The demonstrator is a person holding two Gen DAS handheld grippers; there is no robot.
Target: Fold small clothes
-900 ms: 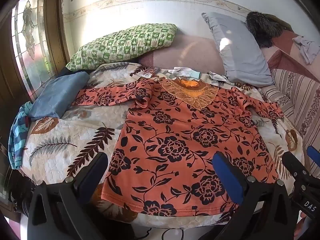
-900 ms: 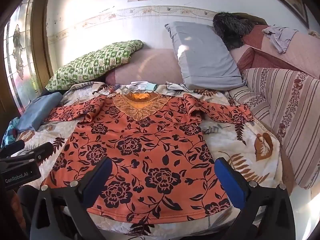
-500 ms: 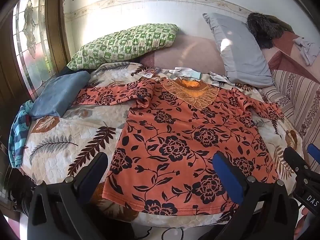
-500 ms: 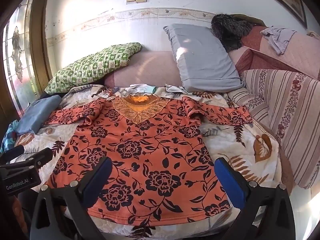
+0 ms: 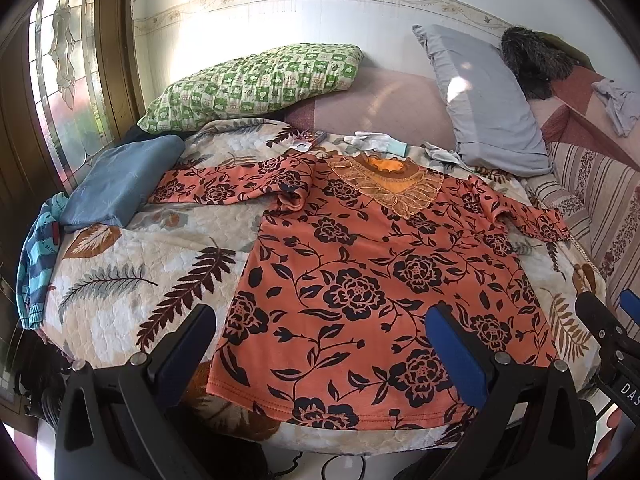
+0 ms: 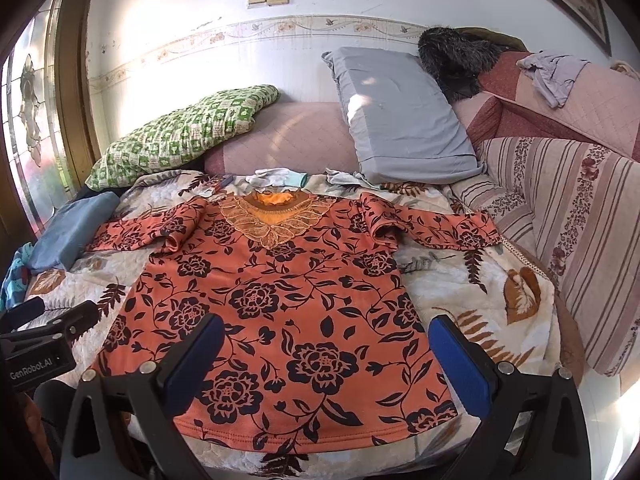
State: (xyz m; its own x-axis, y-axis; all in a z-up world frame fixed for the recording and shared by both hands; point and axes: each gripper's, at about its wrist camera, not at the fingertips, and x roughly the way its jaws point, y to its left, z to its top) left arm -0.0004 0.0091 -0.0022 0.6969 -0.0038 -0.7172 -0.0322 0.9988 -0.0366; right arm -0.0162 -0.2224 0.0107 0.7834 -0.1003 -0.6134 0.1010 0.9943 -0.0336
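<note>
An orange top with black flowers (image 5: pixel 372 280) lies spread flat on the leaf-print bedspread (image 5: pixel 132 276), collar far, hem near, both sleeves out to the sides. It also shows in the right wrist view (image 6: pixel 280 304). My left gripper (image 5: pixel 320 332) is open and empty, held above the hem's left half. My right gripper (image 6: pixel 326 344) is open and empty, above the hem's right half. The right gripper shows at the right edge of the left wrist view (image 5: pixel 612 336), and the left gripper at the left edge of the right wrist view (image 6: pixel 44 336).
A folded blue cloth (image 5: pixel 120 180) and a striped blue garment (image 5: pixel 36 256) lie at the bed's left. A green checked pillow (image 5: pixel 256 80) and a grey pillow (image 5: pixel 484 104) lean at the back. White gloves (image 5: pixel 376 142) lie beyond the collar. A striped sofa cushion (image 6: pixel 568 224) stands right.
Both grippers have moved slightly forward and up toward the top; both stay open. The top has not moved.
</note>
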